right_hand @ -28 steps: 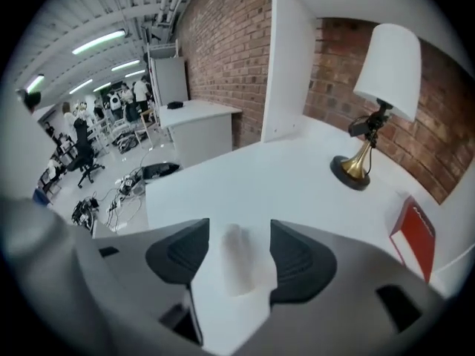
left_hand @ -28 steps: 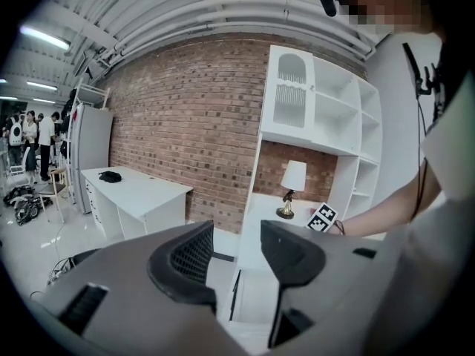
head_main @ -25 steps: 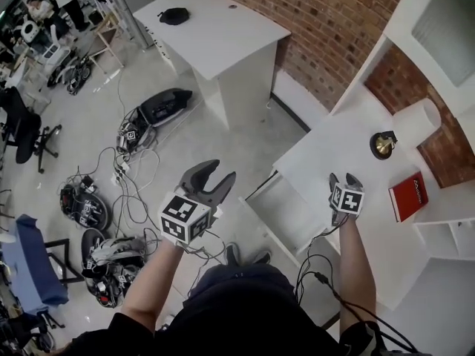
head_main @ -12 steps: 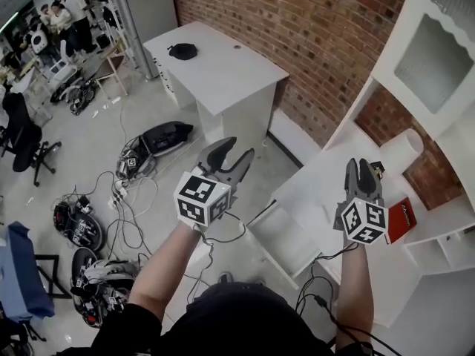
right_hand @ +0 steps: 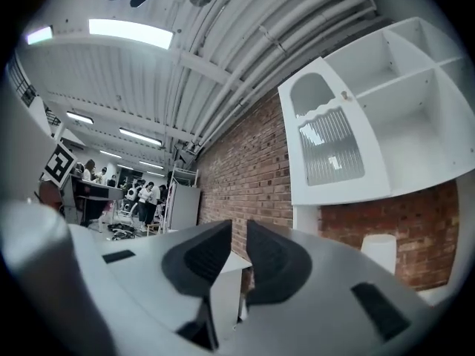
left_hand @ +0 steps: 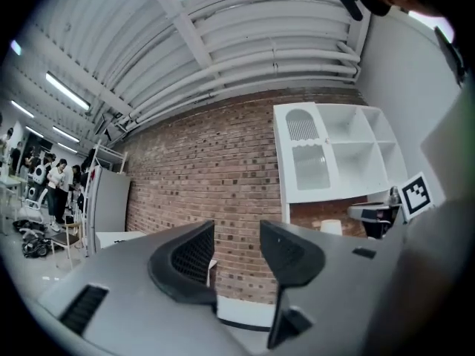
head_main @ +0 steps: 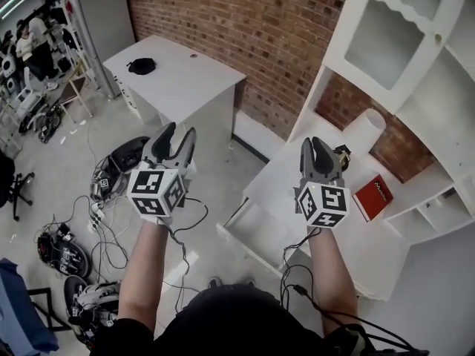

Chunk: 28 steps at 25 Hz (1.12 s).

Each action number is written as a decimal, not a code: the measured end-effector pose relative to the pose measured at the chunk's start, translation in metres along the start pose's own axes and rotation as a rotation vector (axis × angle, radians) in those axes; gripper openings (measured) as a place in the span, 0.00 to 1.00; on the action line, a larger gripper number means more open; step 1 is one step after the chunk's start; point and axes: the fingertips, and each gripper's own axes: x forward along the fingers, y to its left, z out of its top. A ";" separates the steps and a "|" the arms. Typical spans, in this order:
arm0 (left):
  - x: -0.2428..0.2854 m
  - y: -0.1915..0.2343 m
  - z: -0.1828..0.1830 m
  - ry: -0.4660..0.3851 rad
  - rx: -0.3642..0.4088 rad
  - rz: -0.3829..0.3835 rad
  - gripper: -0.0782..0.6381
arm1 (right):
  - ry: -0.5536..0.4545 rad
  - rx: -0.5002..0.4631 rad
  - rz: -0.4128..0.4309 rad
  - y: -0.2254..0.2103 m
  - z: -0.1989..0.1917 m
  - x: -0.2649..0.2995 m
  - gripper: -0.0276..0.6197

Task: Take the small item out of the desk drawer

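With the desk drawer (head_main: 260, 232) pulled open, the left gripper (head_main: 179, 130) hung left of it, jaws well apart and empty. The right gripper (head_main: 315, 143), beyond the drawer, was closing to a narrow gap on nothing. The small item did not show on the drawer's visible floor. It was probably light and easily knocked, best pinched gently across its narrowest sides.

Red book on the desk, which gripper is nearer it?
Right. The right gripper, fingers closing on nothing, hovers beside the red book over the desk; the left gripper is far off above the floor.
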 end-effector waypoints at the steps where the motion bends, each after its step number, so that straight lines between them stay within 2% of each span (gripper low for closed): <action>1: -0.005 0.003 0.000 0.002 -0.009 0.007 0.38 | -0.002 -0.010 -0.001 0.001 0.002 -0.003 0.14; 10: -0.014 0.002 -0.004 -0.006 -0.031 0.005 0.38 | -0.041 -0.034 -0.006 0.003 0.012 -0.011 0.12; 28: -0.014 -0.004 -0.008 0.010 -0.037 -0.014 0.38 | -0.037 -0.021 0.004 0.002 0.010 -0.012 0.11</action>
